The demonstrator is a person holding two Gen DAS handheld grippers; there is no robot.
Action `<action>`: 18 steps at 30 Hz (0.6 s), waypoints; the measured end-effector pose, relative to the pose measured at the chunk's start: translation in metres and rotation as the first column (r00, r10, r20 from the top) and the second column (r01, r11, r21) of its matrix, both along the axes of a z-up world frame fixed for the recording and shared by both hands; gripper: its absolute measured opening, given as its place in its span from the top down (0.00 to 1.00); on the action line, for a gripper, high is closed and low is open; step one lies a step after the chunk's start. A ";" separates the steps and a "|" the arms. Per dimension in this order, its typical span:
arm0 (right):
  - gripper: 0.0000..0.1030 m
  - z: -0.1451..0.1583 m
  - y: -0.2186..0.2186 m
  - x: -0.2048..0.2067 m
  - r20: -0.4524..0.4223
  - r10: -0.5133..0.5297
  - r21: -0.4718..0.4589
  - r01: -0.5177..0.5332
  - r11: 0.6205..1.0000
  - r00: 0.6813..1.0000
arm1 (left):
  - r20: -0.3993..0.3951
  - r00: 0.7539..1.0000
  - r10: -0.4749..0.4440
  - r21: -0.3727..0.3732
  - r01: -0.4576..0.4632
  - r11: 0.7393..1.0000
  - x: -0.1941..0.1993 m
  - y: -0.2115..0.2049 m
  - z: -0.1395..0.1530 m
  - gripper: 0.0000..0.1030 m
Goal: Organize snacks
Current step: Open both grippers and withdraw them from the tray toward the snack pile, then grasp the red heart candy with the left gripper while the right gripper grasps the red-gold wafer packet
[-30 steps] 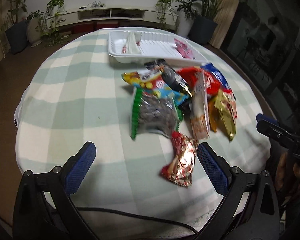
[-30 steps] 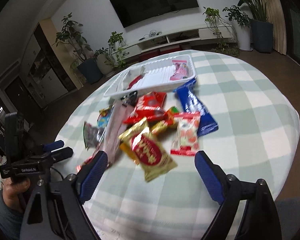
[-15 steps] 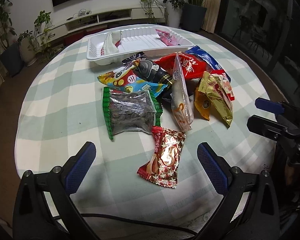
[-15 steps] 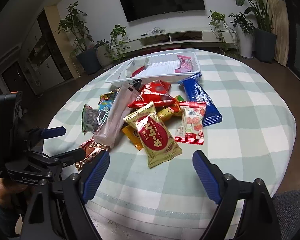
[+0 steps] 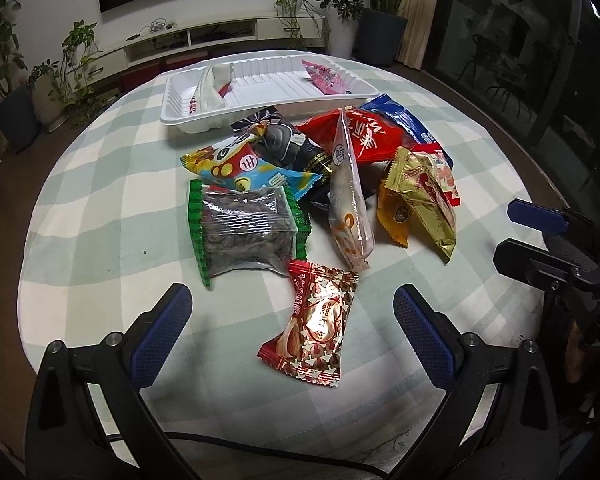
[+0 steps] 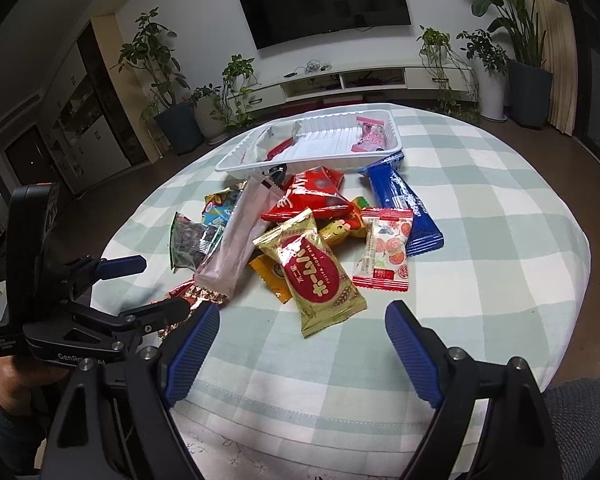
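Observation:
A pile of snack packets lies mid-table in front of a white tray [image 5: 260, 96] [image 6: 396, 146] that holds a pink packet [image 5: 328, 78] and a white packet [image 5: 208, 92]. Nearest my open, empty left gripper [image 5: 292, 312] is a red-gold candy packet [image 5: 312, 324], lying between its fingers. A green-edged seed bag [image 5: 244, 228] and a long clear packet [image 5: 350, 204] lie behind it. My open, empty right gripper [image 6: 302, 330] hovers just short of a gold-red packet [image 6: 312, 272]. The right gripper also shows in the left wrist view [image 5: 540, 232]. The left gripper also shows in the right wrist view [image 6: 152, 290].
The round table has a green-white checked cloth [image 5: 100, 184] with its edge close below both grippers. A blue bar [image 6: 404, 208] and a strawberry packet [image 6: 384, 256] lie on the pile's right. Potted plants, a TV console and floor surround the table.
Both grippers have drawn closer to the pile and steadied; the red-gold candy now lies between the left fingers. The snacks have not moved. Both stay open.

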State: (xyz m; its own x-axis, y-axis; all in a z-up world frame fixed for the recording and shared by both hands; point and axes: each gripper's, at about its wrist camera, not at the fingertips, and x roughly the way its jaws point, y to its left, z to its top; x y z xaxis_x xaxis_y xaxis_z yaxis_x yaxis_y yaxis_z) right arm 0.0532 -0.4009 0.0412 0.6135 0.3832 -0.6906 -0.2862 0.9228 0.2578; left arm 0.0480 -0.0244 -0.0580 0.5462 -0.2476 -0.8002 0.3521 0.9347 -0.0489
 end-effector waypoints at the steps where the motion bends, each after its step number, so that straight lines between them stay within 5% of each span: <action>1: 0.15 0.001 0.001 -0.001 0.005 0.003 -0.008 -0.003 1.000 1.000 | -0.001 1.000 -0.001 0.002 0.001 1.000 0.000 0.000 0.000 0.02; 3: 0.15 0.001 0.005 -0.001 0.010 0.009 -0.044 -0.008 0.999 1.000 | -0.011 1.000 -0.003 0.008 0.003 1.000 0.002 -0.001 -0.002 0.11; 5: 0.15 0.001 0.007 -0.001 0.012 0.010 -0.069 -0.010 0.998 1.000 | -0.033 0.999 -0.013 0.017 0.014 1.000 0.005 -0.003 -0.005 0.33; 18: 0.15 -0.001 0.002 0.011 -0.039 -0.004 -0.093 0.001 0.996 0.999 | -0.139 0.987 -0.082 0.143 0.102 0.984 0.016 -0.012 -0.026 0.35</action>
State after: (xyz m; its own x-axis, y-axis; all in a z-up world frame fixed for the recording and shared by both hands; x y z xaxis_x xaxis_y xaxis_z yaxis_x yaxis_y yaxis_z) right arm 0.0647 -0.3988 0.0403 0.5865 0.3150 -0.7462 -0.2753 0.9440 0.1821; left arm 0.0637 -0.0362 -0.0843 0.4139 -0.1643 -0.8954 0.4368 0.8988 0.0370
